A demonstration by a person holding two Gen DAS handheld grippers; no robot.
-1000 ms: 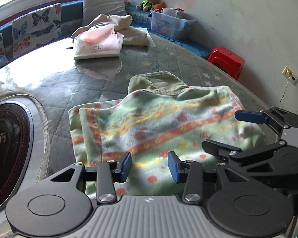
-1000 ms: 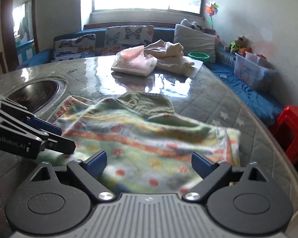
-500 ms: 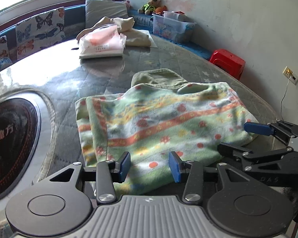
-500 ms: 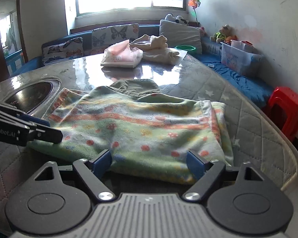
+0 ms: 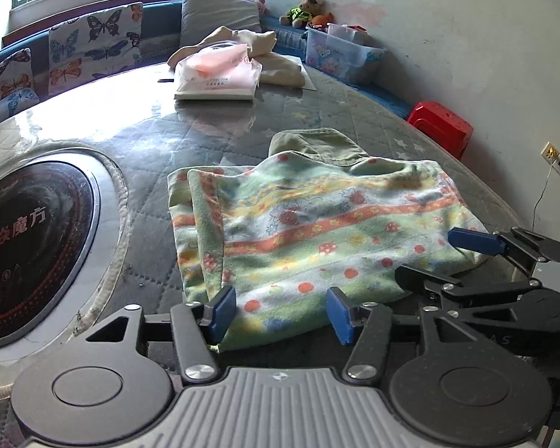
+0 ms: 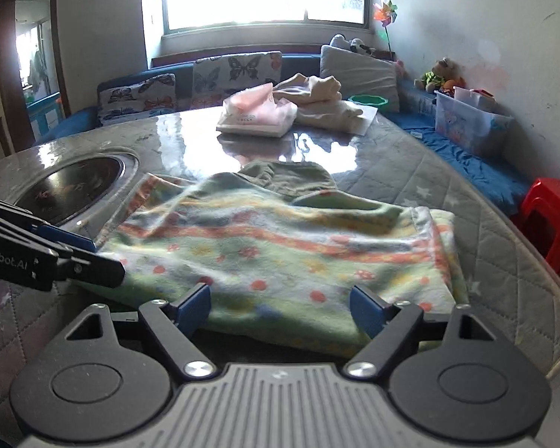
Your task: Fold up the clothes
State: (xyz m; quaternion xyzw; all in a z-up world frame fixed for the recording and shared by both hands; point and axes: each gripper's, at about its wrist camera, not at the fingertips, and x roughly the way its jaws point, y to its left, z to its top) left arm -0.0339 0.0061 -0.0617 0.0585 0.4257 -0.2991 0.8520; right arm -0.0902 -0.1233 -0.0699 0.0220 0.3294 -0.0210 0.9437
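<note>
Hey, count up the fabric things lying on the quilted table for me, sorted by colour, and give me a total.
Green patterned towel with orange stripes: 1
Olive green garment tucked under the towel: 1
Cream clothes pile at the far end: 1, though how many pieces are in it cannot be told
Total: 3

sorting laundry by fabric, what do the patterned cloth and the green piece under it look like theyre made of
Patterned cloth: looks like fleece or terry, soft and matte, going by its fuzzy nap and thick rounded folded edges. Green piece: seems a thinner woven cotton, matte, with a flatter surface and a stitched hem; the fibre itself cannot be told.
</note>
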